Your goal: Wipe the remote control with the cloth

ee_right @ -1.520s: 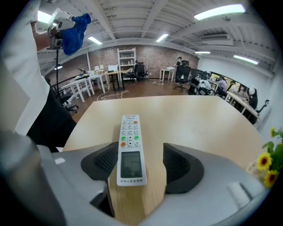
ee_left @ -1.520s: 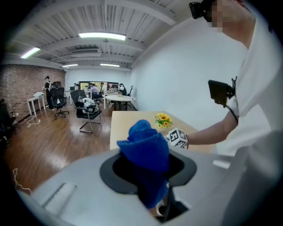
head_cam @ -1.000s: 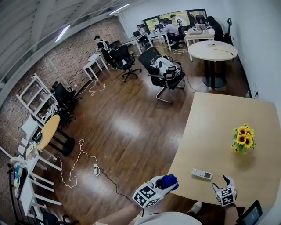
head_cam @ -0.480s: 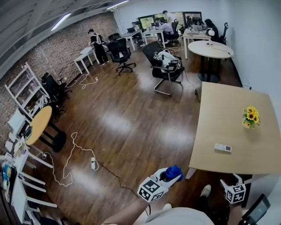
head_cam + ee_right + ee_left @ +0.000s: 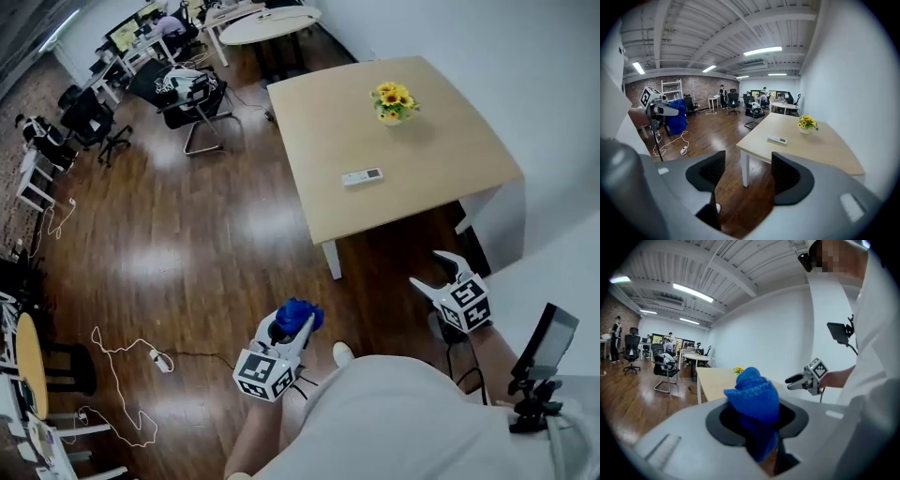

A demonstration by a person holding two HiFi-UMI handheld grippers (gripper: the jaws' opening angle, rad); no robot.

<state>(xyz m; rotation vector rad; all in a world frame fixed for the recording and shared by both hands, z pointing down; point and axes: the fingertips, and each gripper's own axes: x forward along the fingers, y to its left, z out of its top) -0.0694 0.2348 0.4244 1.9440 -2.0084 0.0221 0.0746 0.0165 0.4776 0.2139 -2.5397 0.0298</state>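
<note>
While I stand off from the table (image 5: 441, 141), wiping has yet to start.
My left claw (image 5: 292, 330) pinches the bunched blue cloth (image 5: 300, 314); my right claw (image 5: 433, 274) is spread, empty. The remote (image 5: 361, 176) lies flat near the table's middle, well apart from both claws. I'd judge it best to step close, pin one end of the remote with the right claw, then drag the cloth along its top in flat, light strokes.

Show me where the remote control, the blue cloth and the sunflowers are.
remote control (image 5: 361, 176), head view, middle of its body.
blue cloth (image 5: 754, 394), left gripper view, bunched upper part.
sunflowers (image 5: 807, 122), right gripper view, the yellow blossoms.
</note>
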